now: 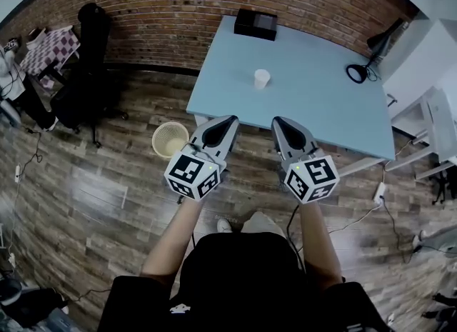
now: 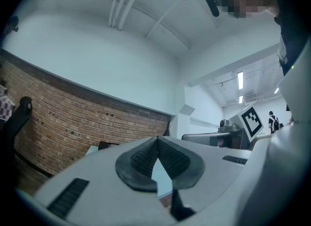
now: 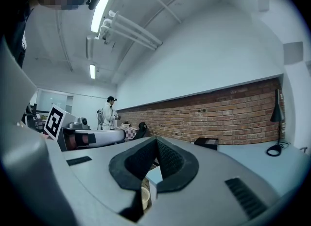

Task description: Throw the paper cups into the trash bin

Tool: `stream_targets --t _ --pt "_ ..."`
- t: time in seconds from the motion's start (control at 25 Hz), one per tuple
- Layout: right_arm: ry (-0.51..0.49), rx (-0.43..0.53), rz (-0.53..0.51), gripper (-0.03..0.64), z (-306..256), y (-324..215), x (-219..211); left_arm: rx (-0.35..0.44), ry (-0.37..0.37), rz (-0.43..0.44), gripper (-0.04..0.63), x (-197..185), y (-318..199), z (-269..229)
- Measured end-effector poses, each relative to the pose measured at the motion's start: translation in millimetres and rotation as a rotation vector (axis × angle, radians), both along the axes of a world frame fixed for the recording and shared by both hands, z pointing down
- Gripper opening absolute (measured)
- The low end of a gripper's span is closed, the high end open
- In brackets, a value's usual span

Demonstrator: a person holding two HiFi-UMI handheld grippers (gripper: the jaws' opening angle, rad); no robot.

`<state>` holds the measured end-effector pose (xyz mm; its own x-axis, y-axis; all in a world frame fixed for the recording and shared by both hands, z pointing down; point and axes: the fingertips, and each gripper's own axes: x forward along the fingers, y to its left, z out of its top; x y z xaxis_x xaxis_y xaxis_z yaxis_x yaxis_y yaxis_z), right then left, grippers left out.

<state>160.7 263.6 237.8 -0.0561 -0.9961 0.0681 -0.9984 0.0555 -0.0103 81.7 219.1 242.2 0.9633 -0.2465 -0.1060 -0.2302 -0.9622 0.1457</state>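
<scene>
A white paper cup [image 1: 262, 78] stands upright near the middle of the light blue table [image 1: 321, 102]. A cream woven trash bin [image 1: 170, 139] sits on the wooden floor beside the table's near left corner. My left gripper [image 1: 231, 119] is held level at the table's near edge, just right of the bin, shut with nothing in it; its pads [image 2: 146, 158] meet. My right gripper [image 1: 279, 121] is beside it, also shut and empty, pointing toward the cup. Below its closed pads [image 3: 167, 164] the paper cup [image 3: 144, 197] shows in a narrow gap.
A black box [image 1: 255, 23] sits at the table's far edge and a black desk lamp [image 1: 368, 59] at its right end. A black office chair [image 1: 89, 73] and a checkered table [image 1: 50, 48] stand far left. White furniture [image 1: 435, 123] lies right. A person in white [image 3: 107, 113] stands far off.
</scene>
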Motion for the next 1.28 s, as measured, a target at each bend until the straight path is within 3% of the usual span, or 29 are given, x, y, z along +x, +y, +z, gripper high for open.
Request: stream_targets --t 0.68,1.28 --pt "-0.016 0.027 -0.019 0.003 -0.4 -42.7 43.6 -0.001 -0.021 -0.01 0.009 37.7 -37.2 7.7" --pt "-0.04 0.017 0.022 0.004 6.1 -104.2 148.9 -0.049 -0.065 0.079 0.009 144.3 -97.1 28.5"
